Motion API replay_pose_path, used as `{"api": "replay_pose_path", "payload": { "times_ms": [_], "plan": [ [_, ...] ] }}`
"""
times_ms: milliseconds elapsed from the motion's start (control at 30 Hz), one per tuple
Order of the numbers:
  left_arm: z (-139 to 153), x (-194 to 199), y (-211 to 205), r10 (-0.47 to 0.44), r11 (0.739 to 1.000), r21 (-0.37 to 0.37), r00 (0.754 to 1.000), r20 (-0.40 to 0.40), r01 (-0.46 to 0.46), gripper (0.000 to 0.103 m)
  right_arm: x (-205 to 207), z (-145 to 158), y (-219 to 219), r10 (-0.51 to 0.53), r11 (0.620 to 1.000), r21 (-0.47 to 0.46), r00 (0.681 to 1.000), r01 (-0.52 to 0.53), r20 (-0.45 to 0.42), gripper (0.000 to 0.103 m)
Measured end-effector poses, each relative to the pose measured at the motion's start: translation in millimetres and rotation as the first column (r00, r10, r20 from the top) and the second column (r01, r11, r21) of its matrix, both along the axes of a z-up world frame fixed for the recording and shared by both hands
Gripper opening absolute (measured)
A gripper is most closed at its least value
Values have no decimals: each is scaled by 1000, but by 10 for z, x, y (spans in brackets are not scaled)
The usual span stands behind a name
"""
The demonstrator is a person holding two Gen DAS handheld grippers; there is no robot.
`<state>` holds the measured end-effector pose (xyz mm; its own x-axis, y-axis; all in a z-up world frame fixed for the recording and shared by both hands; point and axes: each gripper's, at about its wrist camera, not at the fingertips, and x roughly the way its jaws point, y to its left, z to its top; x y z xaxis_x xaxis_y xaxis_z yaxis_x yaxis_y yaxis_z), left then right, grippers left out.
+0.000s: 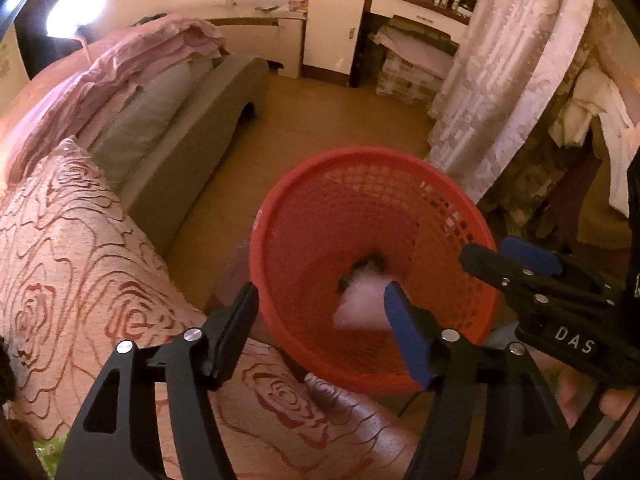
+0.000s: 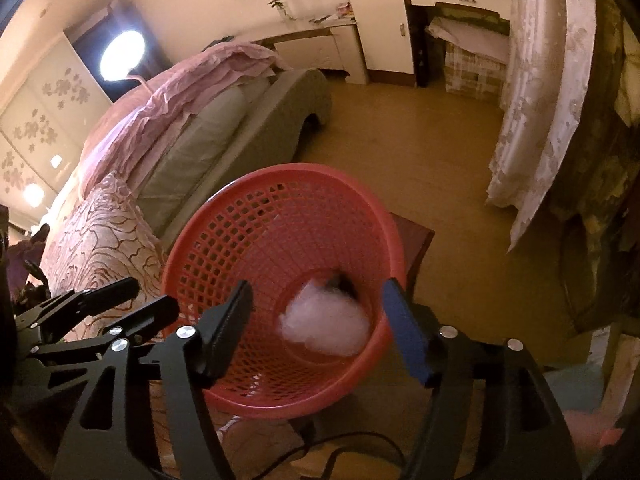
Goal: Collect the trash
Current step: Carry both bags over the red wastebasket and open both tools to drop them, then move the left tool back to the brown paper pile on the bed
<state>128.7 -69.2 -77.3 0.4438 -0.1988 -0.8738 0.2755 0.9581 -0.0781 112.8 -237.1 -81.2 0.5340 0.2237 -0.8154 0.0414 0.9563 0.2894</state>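
Observation:
A red mesh wastebasket (image 1: pixel 320 208) stands by the bed; it also shows in the right wrist view (image 2: pixel 224 232). A crumpled white-pink tissue (image 1: pixel 360 300) lies blurred inside it, over a small dark item (image 1: pixel 368 266); the tissue also shows in the right wrist view (image 2: pixel 324 322). My left gripper (image 1: pixel 320 332) is open and empty above the basket's near rim. My right gripper (image 2: pixel 318 328) is open and empty over the basket mouth. The right gripper also shows in the left wrist view (image 1: pixel 516 258), and the left gripper in the right wrist view (image 2: pixel 132 300).
A bed with a rose-patterned cover (image 1: pixel 72 264) and pink sheets (image 1: pixel 132 60) lies to the left. A dark wooden stand (image 2: pixel 416 240) is beside the basket. A lace curtain (image 1: pixel 492 80) hangs at right. White cabinets (image 1: pixel 332 20) stand across the wooden floor (image 1: pixel 320 120).

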Motion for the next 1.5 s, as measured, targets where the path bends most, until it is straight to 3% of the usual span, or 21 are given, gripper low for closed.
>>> {"api": "replay_pose_path", "payload": {
  "times_ms": [433,867,1500],
  "plan": [
    [228,-194,145,38,998,47,995,88,-42,73,-212,182,7,-22,998,-61,998,26,58,67],
    [476,-476,307,83,995,46,984,160,-92,76,-454,412,49,-22,995,-90,989,36,145,72],
    [907,-818,790,173,982,33,958,230,-185,77,-722,566,499,85,993,-92,979,-68,186,73]
  ]
}}
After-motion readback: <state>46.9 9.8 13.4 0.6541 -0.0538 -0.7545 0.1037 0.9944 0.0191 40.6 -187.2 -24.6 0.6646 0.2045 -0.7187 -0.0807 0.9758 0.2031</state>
